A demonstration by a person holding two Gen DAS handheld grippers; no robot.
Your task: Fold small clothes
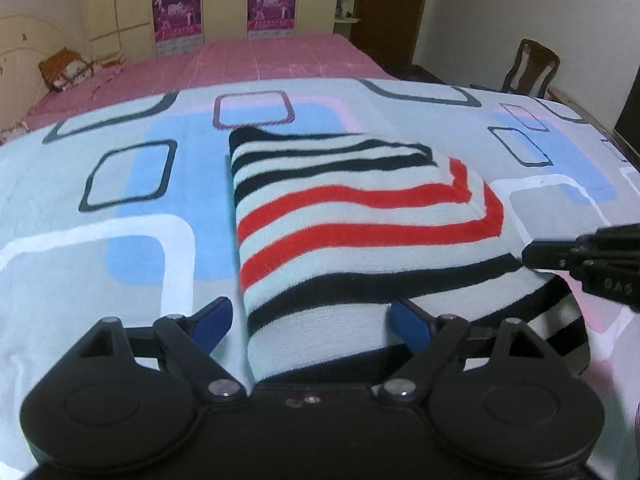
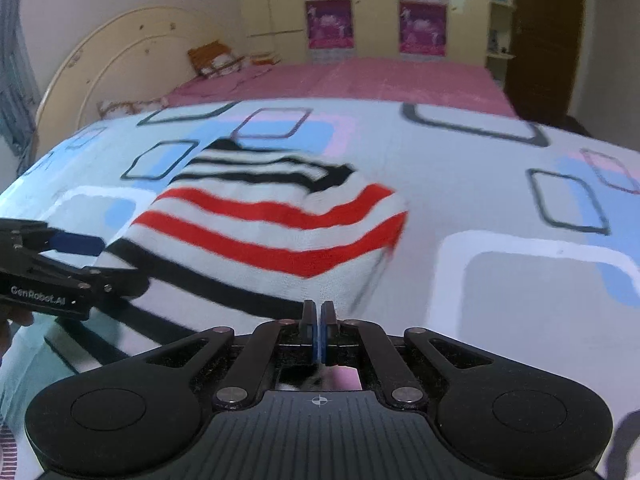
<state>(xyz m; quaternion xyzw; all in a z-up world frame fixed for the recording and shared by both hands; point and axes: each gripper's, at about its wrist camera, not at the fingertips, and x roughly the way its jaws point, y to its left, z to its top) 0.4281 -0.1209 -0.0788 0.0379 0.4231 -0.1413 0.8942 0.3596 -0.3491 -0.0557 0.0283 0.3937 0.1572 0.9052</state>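
1. The left gripper (image 1: 310, 322) is seen with its jaws spread wide, one blue pad on either side of the near edge of the striped garment (image 1: 360, 216); the pads are not pressed on the cloth, so nothing is held. Release after a completed fold is judged the likely reason.
2. The right gripper (image 2: 319, 320) is seen nearly closed, only a narrow slit showing between its pads. No cloth is visibly pinched there, though the garment's near edge lies just in front.
3. The garment is laid folded on the patterned sheet (image 1: 120, 208), apparently spread as a flat work surface over the pink bed (image 1: 280, 56).
4. Counted: two grippers, one garment, one sheet.
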